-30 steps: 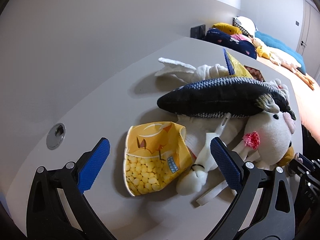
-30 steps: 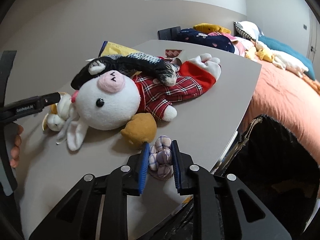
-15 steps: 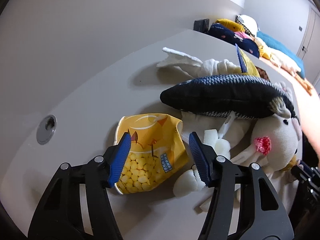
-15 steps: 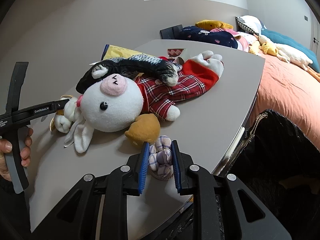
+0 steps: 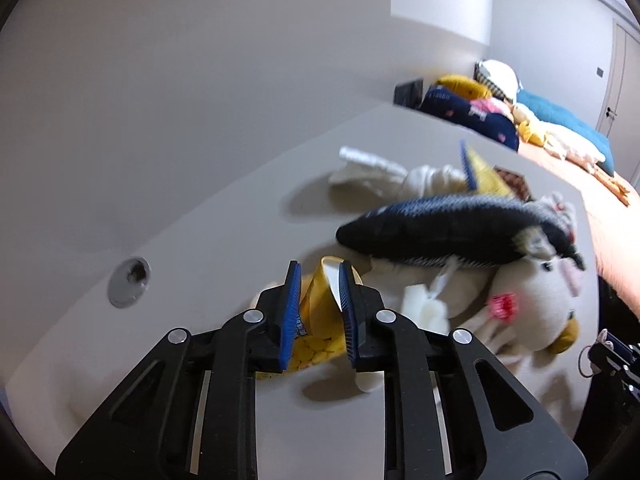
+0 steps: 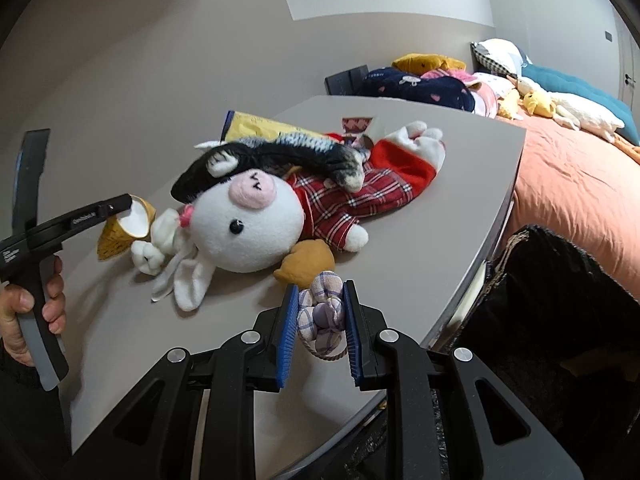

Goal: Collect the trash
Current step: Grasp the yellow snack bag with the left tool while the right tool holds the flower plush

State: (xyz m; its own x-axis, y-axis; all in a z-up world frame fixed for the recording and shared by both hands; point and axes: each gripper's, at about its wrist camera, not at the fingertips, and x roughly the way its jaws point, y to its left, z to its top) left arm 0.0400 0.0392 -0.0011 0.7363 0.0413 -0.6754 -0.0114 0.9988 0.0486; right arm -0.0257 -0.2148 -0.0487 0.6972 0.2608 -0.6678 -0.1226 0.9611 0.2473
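Room: grey counter (image 6: 420, 216) against a plain wall, orange bed (image 6: 572, 184) beside it with pillows and soft toys at its head.
Cup: yellow paper cup (image 5: 320, 312), crushed, corn print on its side; I see it squeezed between my left jaws, and in the right view it sits at the tip of that tool (image 6: 128, 224).
Left gripper (image 5: 318, 316): jaws closing, pads pressing the cup's folded wall.
Right gripper (image 6: 320, 320): jaws clenched on a small checked cloth pouch (image 6: 322, 312), near the counter's front edge.
Hand (image 6: 28, 312): mine, wrapped round the left tool's handle.
Pig (image 6: 248, 228): white plush in a red plaid shirt, lying just beside the cup.
Fish (image 5: 452, 232): dark plush, draped across the pig's head.
Bag (image 6: 256, 126): yellow packet behind the fish.
Sack (image 6: 560, 300): black, open, between counter and bed.
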